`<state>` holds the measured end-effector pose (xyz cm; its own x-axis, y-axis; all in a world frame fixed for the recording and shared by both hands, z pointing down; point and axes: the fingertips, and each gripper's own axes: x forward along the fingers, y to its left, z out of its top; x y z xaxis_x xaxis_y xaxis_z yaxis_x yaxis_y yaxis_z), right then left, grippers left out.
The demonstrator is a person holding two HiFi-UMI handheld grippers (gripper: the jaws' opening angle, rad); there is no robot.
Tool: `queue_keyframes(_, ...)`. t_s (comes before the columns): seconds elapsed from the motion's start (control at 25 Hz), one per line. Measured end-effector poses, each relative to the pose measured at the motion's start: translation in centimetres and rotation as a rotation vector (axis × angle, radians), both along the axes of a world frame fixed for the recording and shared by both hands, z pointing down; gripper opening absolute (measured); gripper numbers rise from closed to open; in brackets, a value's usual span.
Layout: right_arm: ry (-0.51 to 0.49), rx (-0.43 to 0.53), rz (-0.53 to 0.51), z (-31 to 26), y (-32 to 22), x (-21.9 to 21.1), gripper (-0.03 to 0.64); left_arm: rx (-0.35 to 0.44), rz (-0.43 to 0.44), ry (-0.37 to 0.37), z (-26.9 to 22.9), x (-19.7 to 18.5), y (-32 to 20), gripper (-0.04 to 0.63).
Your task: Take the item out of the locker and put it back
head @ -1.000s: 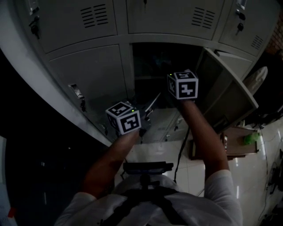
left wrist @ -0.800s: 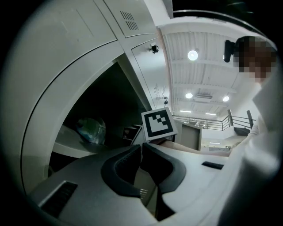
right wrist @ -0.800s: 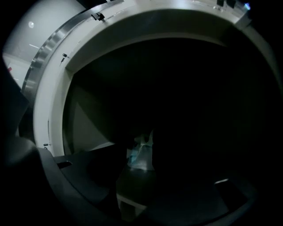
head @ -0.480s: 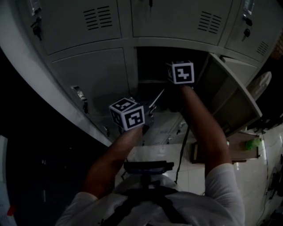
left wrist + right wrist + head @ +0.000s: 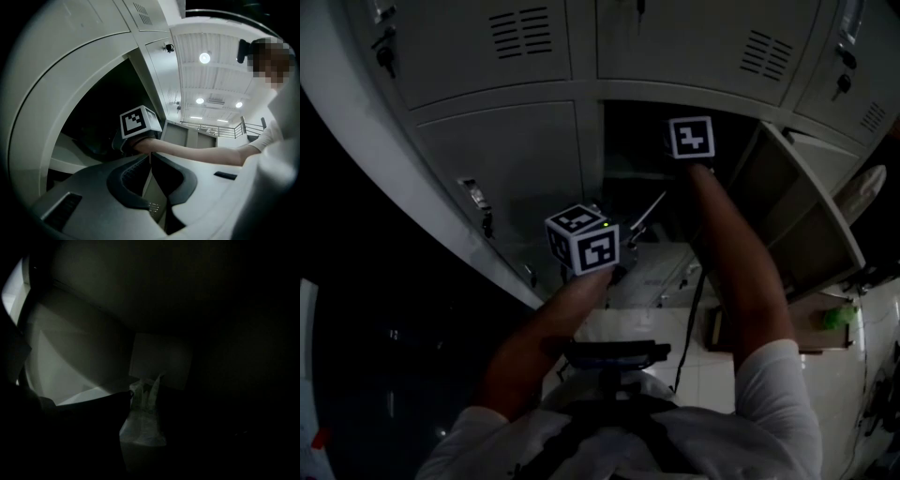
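A small white plastic bag (image 5: 143, 423) stands on the floor of the dark open locker (image 5: 637, 141). My right gripper (image 5: 150, 401) is deep inside, and the bag shows between its dark jaws. They have just been opening and do not visibly press the bag. In the head view only its marker cube (image 5: 691, 138) and the forearm show at the locker mouth. My left gripper (image 5: 150, 157) is shut and empty. It hangs outside, below and left of the opening, with its cube (image 5: 583, 239) in front of the lower lockers.
The open locker's door (image 5: 806, 216) swings out to the right, beside my right arm. Closed grey locker doors (image 5: 502, 169) with latches surround the opening. Below lie a pale tiled floor (image 5: 609, 323), a wooden piece (image 5: 769, 328) and a green object (image 5: 834, 317).
My right arm has pushed further into the locker, its cube rising in the head view. The left gripper has drifted slightly up and to the right.
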<state>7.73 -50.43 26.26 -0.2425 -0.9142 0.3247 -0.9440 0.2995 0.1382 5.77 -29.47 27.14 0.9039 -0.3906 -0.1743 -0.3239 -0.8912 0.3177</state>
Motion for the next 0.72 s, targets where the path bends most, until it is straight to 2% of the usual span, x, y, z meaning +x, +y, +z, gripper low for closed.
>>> queue_keyframes(0.16,-0.002,-0.001,-0.042,0.3,-1.0,-0.8,0.238,-0.008,-0.01,-0.01,0.3,-0.1,-0.1,-0.002)
queue_keyframes(0.32,-0.008,-0.001,-0.021,0.3,-1.7,-0.2,0.238,-0.02,-0.009,-0.006,0.5,-0.2,0.1,-0.002)
queue_keyframes(0.52,-0.052,-0.112,-0.039,2.5,-1.9,-0.6,0.238,-0.026,-0.019,-0.006,0.9,-0.6,0.0,-0.002)
queue_keyframes(0.72,-0.067,-0.127,-0.094,2.8,-1.8,-1.8,0.238,-0.055,-0.031,-0.013,1.3,-0.7,0.2,-0.002)
